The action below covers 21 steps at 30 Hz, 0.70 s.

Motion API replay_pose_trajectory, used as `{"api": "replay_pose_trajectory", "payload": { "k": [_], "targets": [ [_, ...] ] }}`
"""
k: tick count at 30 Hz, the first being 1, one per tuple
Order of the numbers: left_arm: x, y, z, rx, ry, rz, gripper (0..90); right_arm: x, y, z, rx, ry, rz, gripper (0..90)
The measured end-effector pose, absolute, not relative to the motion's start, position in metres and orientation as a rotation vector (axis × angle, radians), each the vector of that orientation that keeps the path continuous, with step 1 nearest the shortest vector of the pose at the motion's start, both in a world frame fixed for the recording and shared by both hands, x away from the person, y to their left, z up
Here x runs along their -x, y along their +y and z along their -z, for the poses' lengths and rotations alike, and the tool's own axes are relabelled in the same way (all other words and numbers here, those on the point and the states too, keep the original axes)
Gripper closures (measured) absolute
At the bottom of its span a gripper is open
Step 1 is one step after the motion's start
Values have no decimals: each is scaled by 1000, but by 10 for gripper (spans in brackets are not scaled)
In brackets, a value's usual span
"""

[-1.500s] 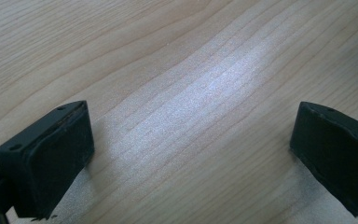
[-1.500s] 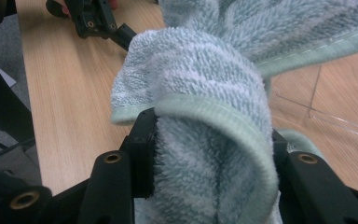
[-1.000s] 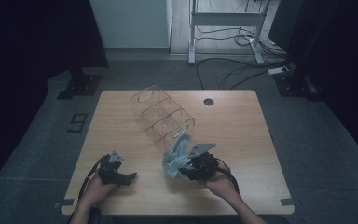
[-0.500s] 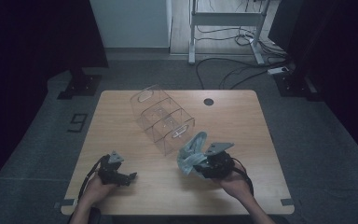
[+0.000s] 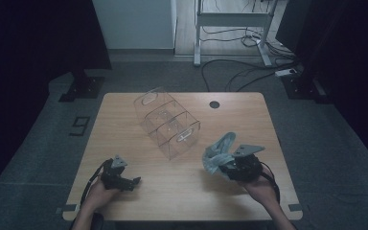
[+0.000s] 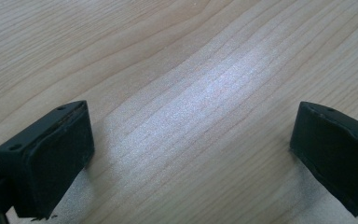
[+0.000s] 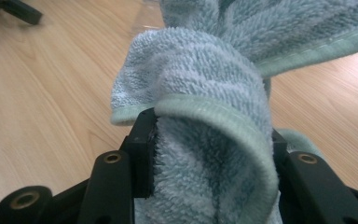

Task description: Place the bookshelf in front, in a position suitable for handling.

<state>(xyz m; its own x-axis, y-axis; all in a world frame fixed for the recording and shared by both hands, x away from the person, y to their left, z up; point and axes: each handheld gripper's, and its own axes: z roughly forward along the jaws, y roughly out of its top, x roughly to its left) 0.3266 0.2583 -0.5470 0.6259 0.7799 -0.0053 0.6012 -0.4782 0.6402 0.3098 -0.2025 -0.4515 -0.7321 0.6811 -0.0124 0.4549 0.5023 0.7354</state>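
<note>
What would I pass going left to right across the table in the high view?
Left gripper, jaws open over bare wood → clear plastic organizer → light blue towel → right gripper, shut on the towel. The small black hole sits further back, so its place in the order is unclear.

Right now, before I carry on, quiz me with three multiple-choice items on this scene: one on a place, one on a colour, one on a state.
1. Where is the clear plastic box?
A. in the middle of the table
B. on the floor
C. in the left hand

2. What colour is the towel?
A. red
B. pale blue-green
C. black

3. How is the left tool?
A. shut on the towel
B. shut on the box
C. open with nothing between its jaws

Answers:
1 A, it stands on the wooden table between the two hands.
2 B, the terry cloth clamped in the right tool is pale blue-green.
3 C, bare wood shows between its spread jaws.
</note>
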Motion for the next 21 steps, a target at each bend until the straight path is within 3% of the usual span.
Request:
{"api": "replay_pose_trajectory", "payload": {
  "k": [21],
  "targets": [
    [-327,259,547,-2238,1065,-381,0,-302,-276,455,-1131,2297,-982,524]
  ]
}}
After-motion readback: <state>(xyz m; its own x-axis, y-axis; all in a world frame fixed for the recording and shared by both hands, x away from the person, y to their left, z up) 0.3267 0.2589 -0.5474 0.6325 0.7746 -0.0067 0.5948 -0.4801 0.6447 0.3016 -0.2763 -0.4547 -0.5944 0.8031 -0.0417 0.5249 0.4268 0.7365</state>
